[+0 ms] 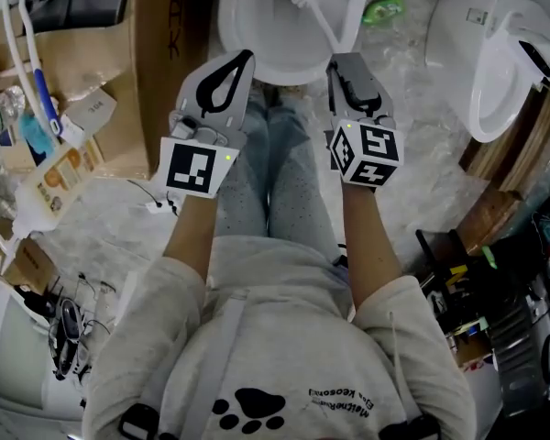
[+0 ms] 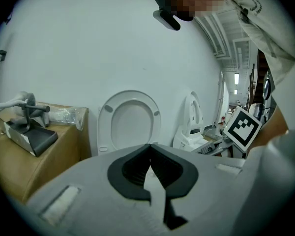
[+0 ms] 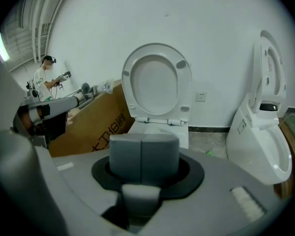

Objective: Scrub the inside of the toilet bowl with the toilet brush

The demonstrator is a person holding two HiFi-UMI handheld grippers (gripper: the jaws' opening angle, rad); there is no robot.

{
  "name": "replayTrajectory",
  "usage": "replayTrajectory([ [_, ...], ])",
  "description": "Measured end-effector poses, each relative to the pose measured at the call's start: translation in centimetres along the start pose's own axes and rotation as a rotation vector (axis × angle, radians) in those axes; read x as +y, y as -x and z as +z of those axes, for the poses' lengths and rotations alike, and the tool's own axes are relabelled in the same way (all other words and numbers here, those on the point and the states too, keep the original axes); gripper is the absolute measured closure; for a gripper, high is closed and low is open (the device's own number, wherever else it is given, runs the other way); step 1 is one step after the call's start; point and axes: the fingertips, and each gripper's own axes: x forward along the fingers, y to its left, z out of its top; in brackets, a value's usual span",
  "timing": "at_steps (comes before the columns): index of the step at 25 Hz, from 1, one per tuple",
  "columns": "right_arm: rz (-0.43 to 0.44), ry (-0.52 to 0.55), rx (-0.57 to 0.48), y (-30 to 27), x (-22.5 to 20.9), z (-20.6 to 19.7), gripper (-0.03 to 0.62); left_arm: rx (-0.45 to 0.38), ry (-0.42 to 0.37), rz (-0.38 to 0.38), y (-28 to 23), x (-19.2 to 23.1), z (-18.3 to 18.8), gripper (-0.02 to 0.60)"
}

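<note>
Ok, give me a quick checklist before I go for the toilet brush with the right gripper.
1. Toilet brush located: ok, it lies in the toilet bowl, handle end near the right gripper.
2. Brush gripped: not ok, nothing sits between the right jaws.
3. Right jaws open for the handle: not ok, they are together.
4. Left gripper out of the way: ok, shut, empty, at the bowl's left front.
5. Lid up: ok, raised against the wall.
</note>
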Motion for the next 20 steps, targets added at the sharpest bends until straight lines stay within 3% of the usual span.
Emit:
replayTrajectory([
  [9,-0.02,-0.003,0.097,-3.3,-1.0,-3.4,0.439,0.076,-0.011,-0.006,-2.2,0.9,-4.9,0.581],
  [20,-0.014,0.013,0.18,-5.3,-1.2,-6.9,0.439,0.191,0.073,-0.06,-3.9,0.4,-11.7,0.583],
])
